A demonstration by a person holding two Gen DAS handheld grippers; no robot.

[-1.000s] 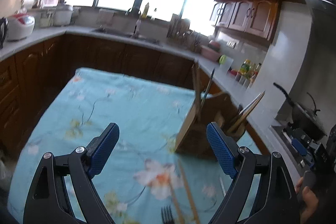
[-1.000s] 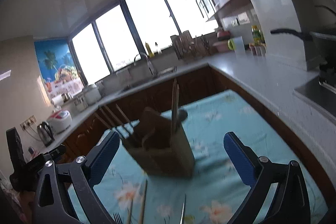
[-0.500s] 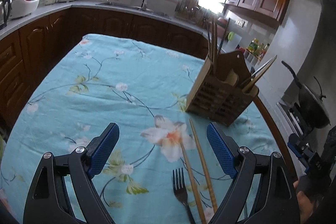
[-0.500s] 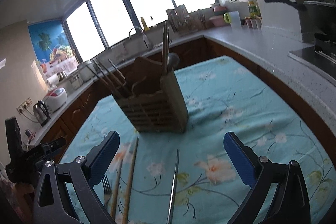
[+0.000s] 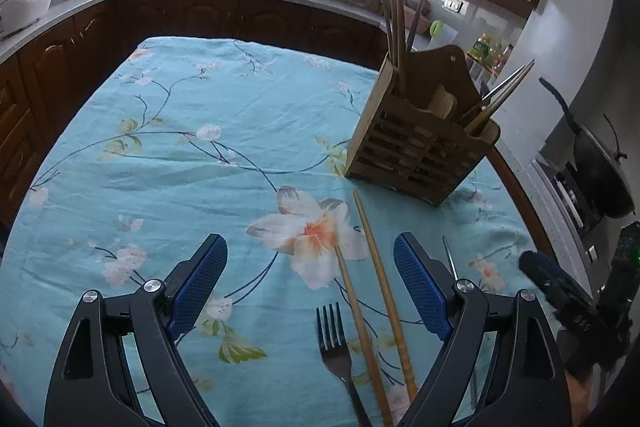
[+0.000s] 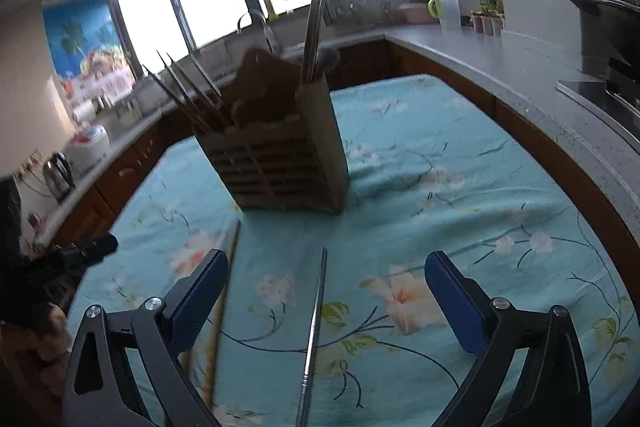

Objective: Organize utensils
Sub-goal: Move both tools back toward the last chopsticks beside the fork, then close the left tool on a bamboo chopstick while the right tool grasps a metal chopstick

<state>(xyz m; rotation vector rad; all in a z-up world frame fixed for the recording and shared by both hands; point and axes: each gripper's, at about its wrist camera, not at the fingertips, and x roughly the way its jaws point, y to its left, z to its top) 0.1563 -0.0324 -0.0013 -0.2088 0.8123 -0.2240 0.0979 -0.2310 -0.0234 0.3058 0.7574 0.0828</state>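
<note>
Right now my left gripper [image 5: 308, 283] has its jaws spread wide with nothing between the pads, and my right gripper [image 6: 326, 301] is just as wide and just as empty. Nearest to me on the left side, a black fork [image 5: 335, 343] lies flat on the floral tablecloth [image 5: 192, 155], tines pointing away, inside the span of the left jaws. Just beside it, two wooden chopsticks [image 5: 370, 267] run almost parallel toward the holder, also within that span. A thin metal chopstick [image 6: 316, 323] lies between the right jaws, pointing away from me.

To do this pickup well, I judge that each hand should take one piece only. On the left I would shift sideways so just one item sits centred between the pads, otherwise I risk pinching fork and chopsticks together. On the right, the metal stick is slim and flat on soft cloth, so I would come down until the pad tips press into the fabric, then close across its middle so it does not swing.

Farther off stands the wooden utensil holder [image 5: 420, 147], upright near the table's far right edge, with chopsticks already leaning out of its compartments. I would keep clear of those handles when carrying anything over.
</note>
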